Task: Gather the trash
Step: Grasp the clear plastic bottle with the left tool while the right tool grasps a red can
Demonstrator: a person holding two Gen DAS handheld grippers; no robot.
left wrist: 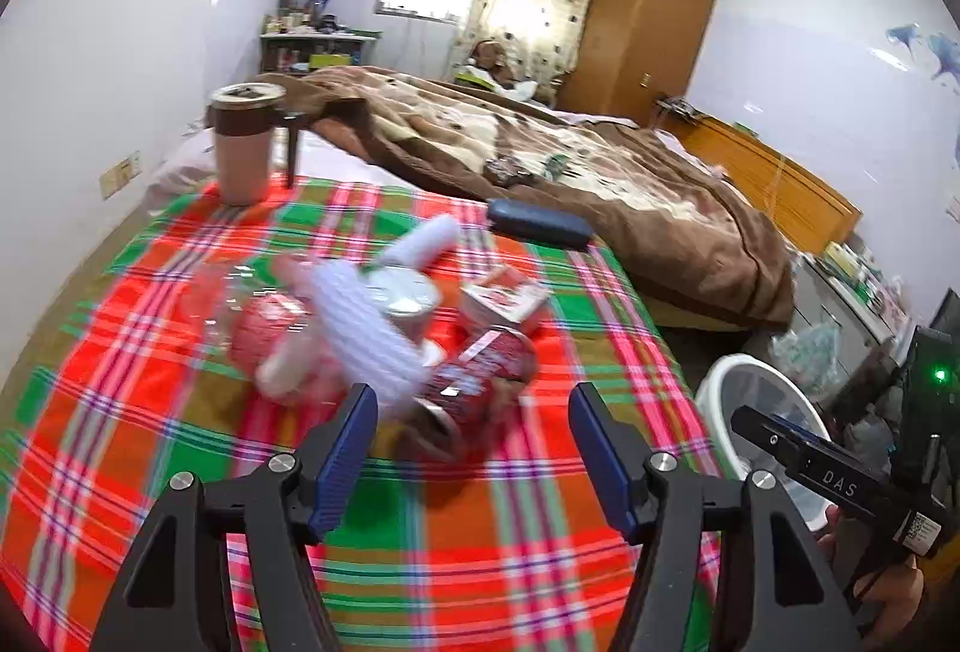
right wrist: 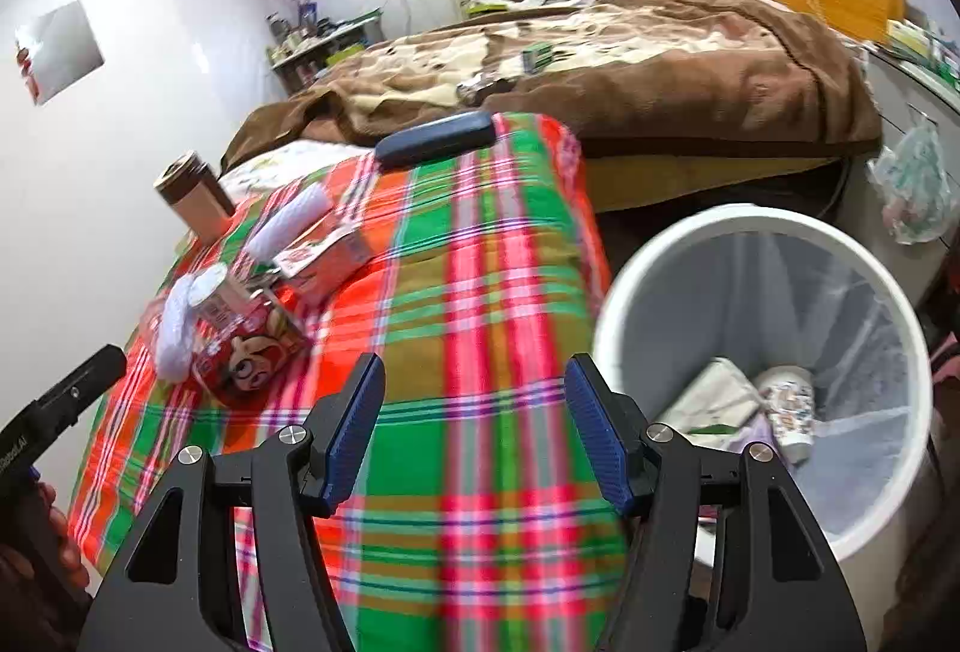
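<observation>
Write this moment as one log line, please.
left gripper: open, empty | right gripper: open, empty | trash pile: on plaid cloth | bin: beside bed, cup inside

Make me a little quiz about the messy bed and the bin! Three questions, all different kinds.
1. True or false: the white bin already has trash in it.
2. What lies nearest the left gripper? A) red can B) dark blue case C) tumbler
3. Fill in: neither the left gripper nor the right gripper holds anything; both are ____.

Key: 1 true, a paper cup and wrappers lie inside. 2 A. 3 open.
</observation>
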